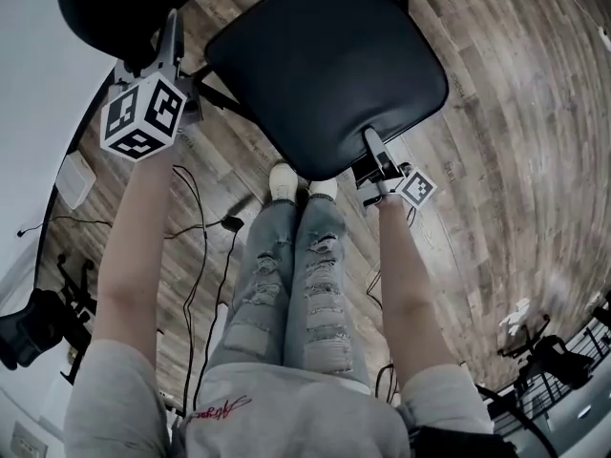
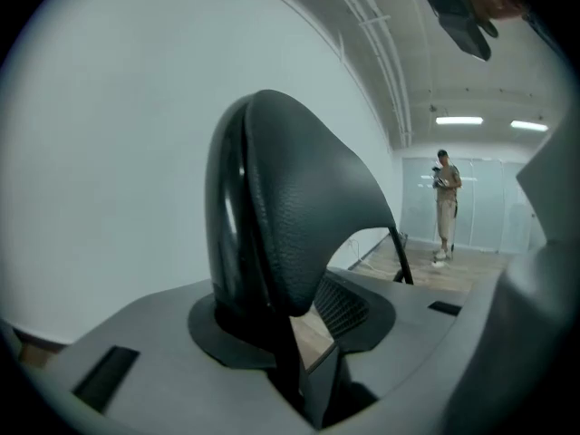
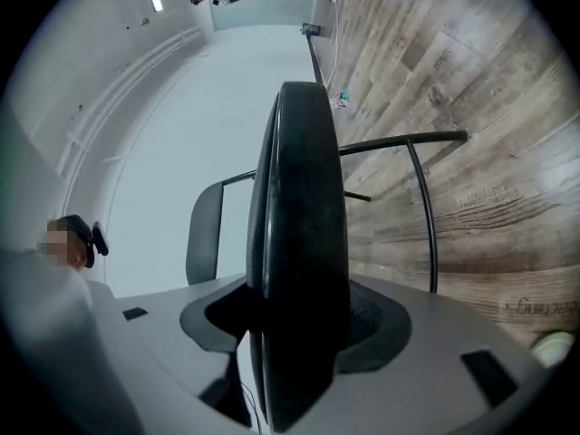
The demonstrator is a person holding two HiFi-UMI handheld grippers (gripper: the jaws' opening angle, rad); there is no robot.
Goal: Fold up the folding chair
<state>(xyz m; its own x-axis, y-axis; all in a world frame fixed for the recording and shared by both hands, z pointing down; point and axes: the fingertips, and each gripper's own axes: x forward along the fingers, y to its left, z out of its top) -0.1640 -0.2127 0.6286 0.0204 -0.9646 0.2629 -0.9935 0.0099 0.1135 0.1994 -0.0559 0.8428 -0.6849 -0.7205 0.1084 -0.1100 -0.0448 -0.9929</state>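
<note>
- Soft, even light filled the room; two ceiling strip lights (image 2: 459,120) glared white in my left gripper view.
- The pale wall (image 2: 109,152) looked washed out.
- Close up, the black chair seat (image 3: 299,243) and backrest (image 2: 290,207) were soft, the backrest showing a faint sheen.
- The floor planks (image 1: 516,160) bowed at the edges; the gripper views' corners were black.

Seat (image 1: 325,65) blocks my twelve o'clock, wall (image 1: 38,113) shuts nine; open floor (image 1: 516,160) at three gives me passing room.
</note>
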